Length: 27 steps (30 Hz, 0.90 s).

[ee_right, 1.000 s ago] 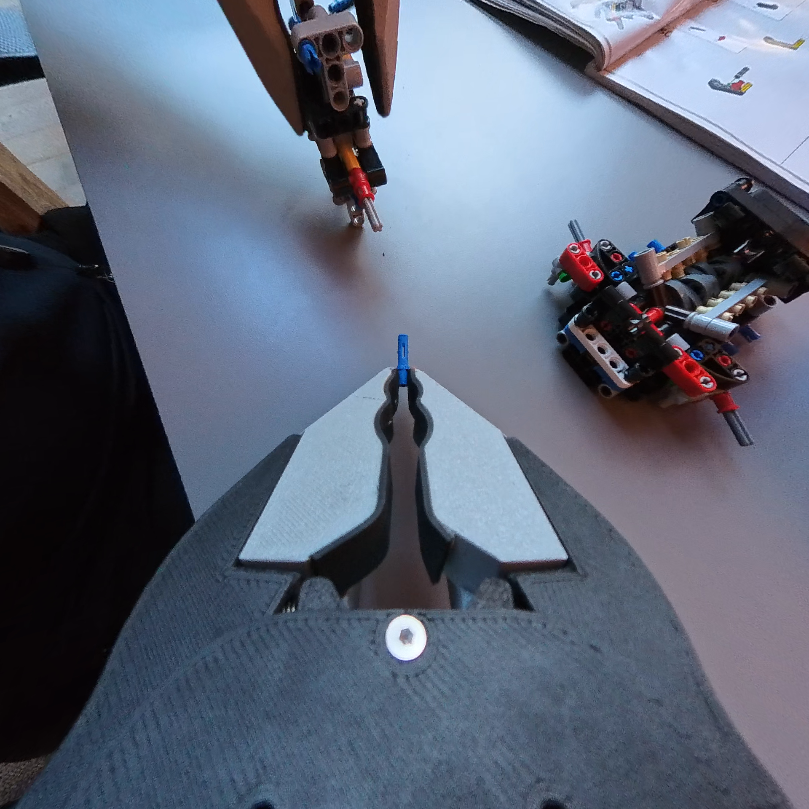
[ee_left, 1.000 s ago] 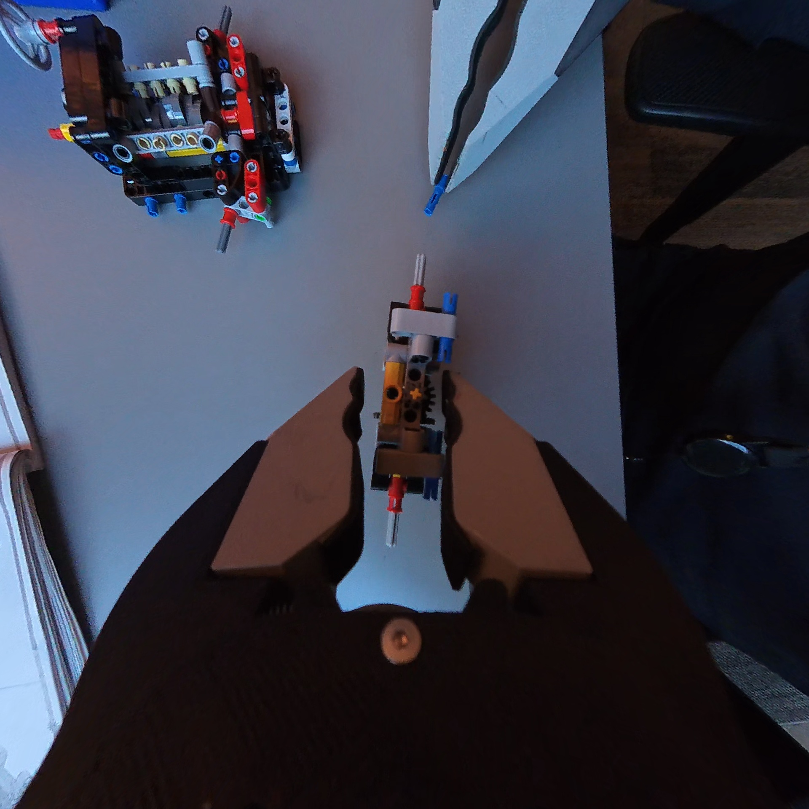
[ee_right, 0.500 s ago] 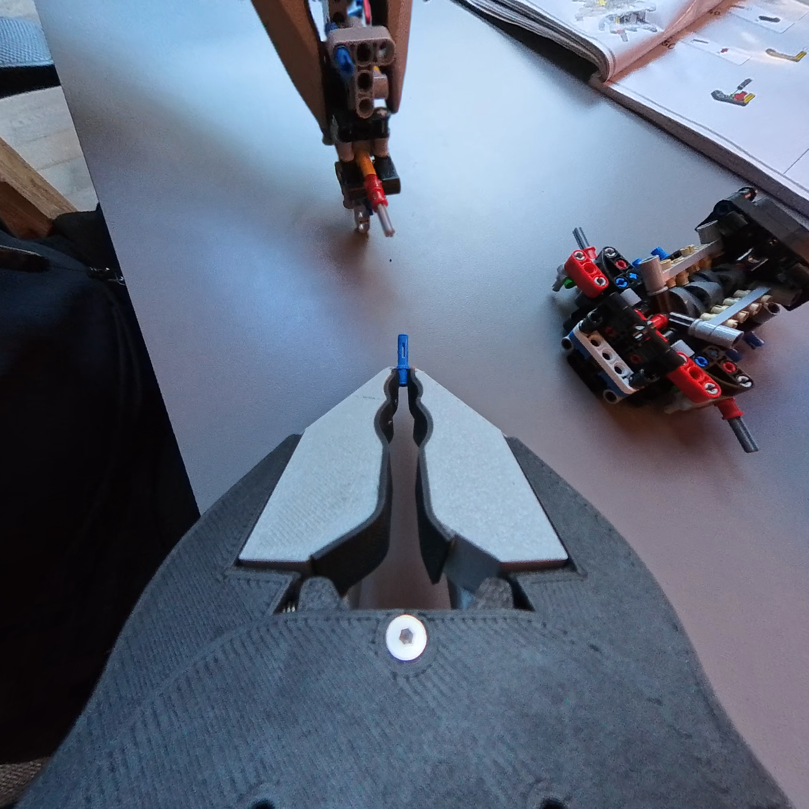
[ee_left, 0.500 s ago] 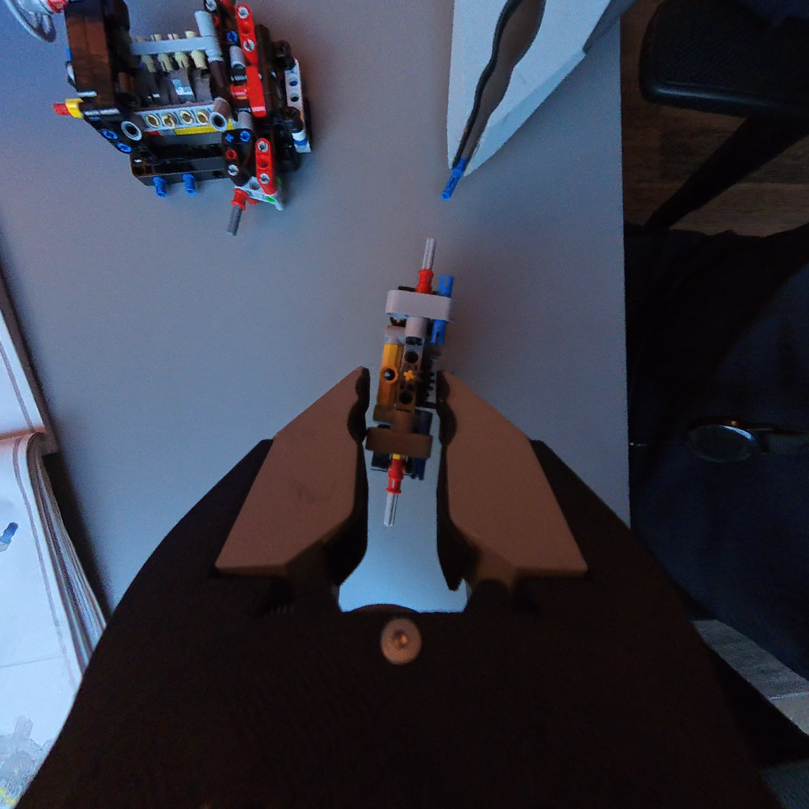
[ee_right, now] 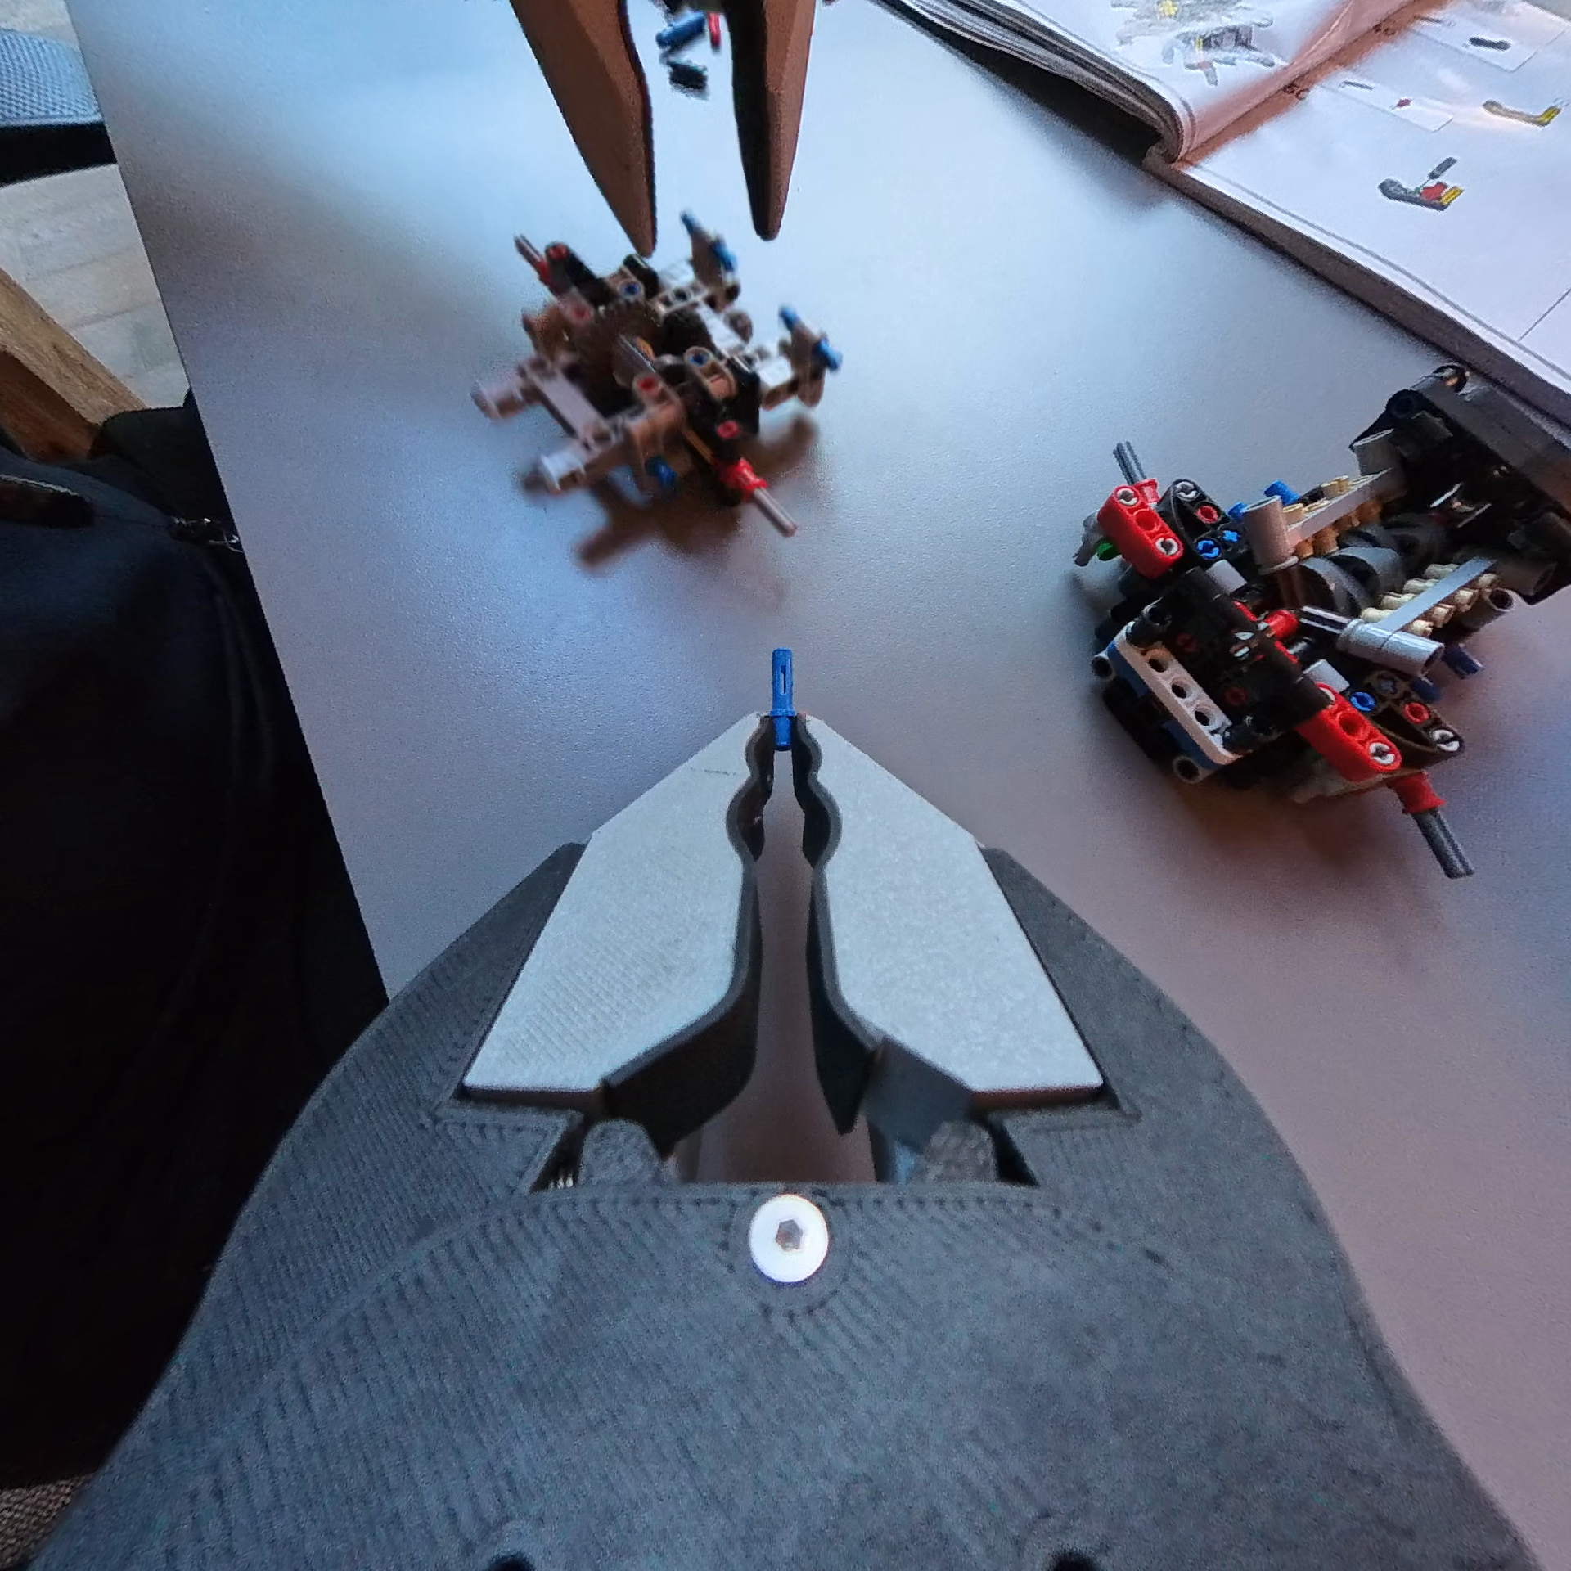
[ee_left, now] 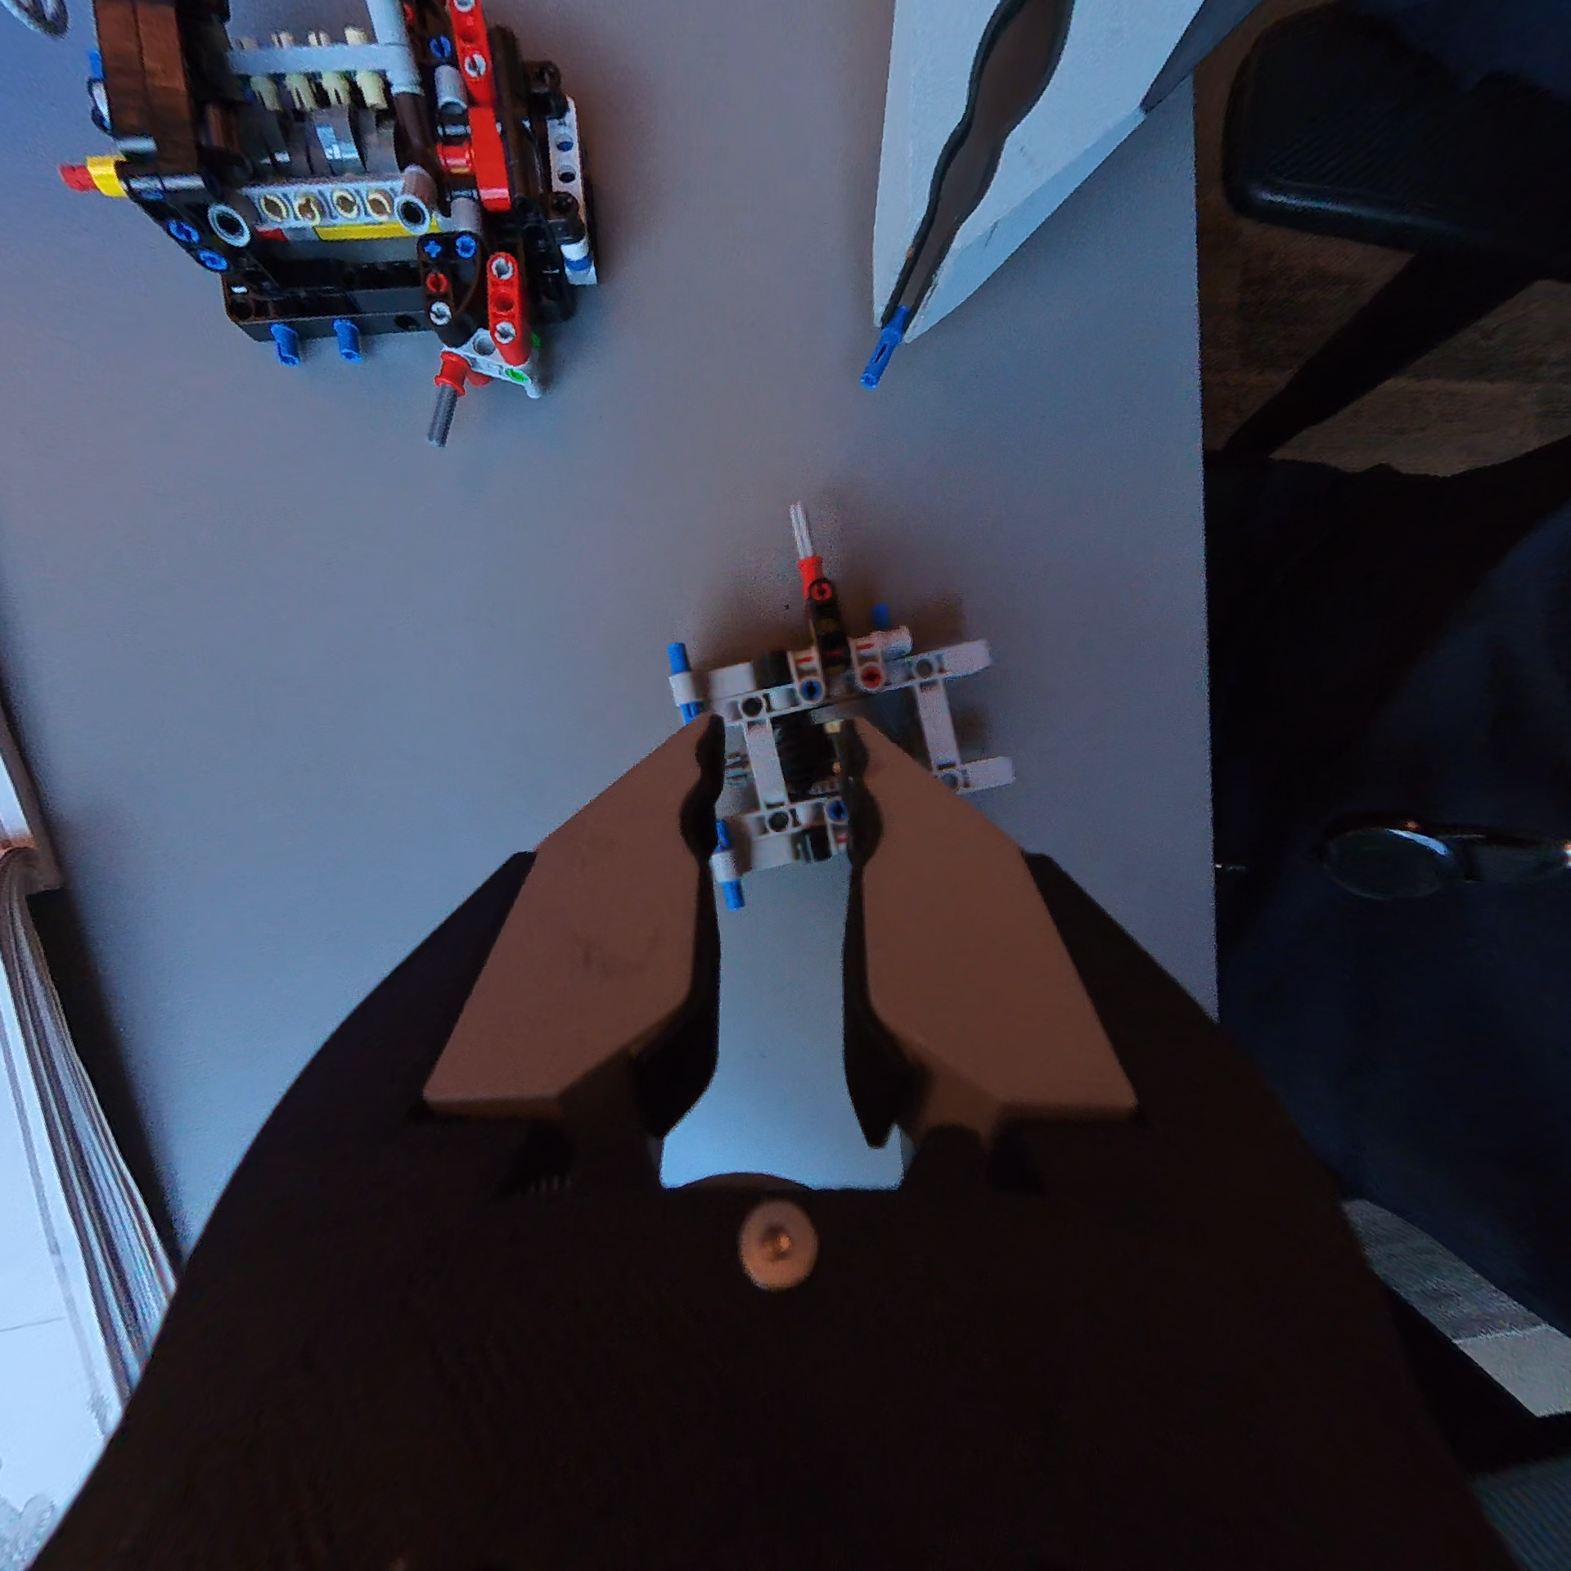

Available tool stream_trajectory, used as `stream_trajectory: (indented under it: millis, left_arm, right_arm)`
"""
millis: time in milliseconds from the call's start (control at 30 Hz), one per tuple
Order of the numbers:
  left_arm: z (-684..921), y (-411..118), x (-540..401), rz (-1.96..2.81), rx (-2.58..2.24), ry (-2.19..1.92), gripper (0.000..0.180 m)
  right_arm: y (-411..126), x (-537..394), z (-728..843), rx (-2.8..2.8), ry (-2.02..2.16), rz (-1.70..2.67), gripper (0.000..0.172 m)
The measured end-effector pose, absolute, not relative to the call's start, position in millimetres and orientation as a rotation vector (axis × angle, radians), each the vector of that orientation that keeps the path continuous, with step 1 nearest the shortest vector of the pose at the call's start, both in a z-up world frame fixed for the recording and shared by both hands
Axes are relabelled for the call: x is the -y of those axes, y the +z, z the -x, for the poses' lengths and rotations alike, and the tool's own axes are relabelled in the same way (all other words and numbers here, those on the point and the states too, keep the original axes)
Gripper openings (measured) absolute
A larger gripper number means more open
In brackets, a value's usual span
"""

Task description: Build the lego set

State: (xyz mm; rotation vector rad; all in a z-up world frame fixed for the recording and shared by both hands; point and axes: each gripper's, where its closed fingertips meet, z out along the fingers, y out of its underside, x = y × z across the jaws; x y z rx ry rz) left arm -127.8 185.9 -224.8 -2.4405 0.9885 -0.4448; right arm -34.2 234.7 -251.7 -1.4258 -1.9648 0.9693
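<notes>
Here our right gripper (ee_right: 783, 723) pinches a blue pin (ee_right: 781, 690), its axis pointing forward toward the small assembly (ee_right: 659, 382) on the tabletop (ee_right: 935, 357); our left gripper (ee_right: 707, 238) hovers open above it, seemingly clear.

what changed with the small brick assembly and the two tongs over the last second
The left tongs let go of the small brick assembly: earlier it hung upright between their brown fingers, now it lies flat on the grey table, blurred, with the fingertips open above it. The right tongs remain shut on the blue pin. The large brick model and booklet have not moved.
</notes>
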Motion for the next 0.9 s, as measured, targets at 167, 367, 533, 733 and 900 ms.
stream_trajectory:
  millis: [167, 367, 533, 733, 900]
  left_arm:
    - [130, -223, -189, 2.431, -0.940, -0.440, 0.028]
    - [86, -207, -182, 2.310, -0.968, -0.497, 0.020]
    - [62, -203, -190, 2.238, -0.951, -0.498, 0.017]
    - [49, -202, -182, 2.070, -1.193, -0.249, 0.014]
    - [43, -197, -182, 2.040, -1.212, -0.231, 0.010]
  right_arm:
    - [-244, -232, 35, 1.948, 0.988, 1.395, 0.000]
    - [-215, -213, 41, 1.920, 1.026, 1.249, 0.001]
    - [-199, -191, 45, 1.948, 0.957, 1.127, 0.001]
    - [-194, -184, 45, 1.933, 1.055, 1.177, 0.001]
    - [-193, -180, 44, 1.956, 1.042, 1.155, 0.001]
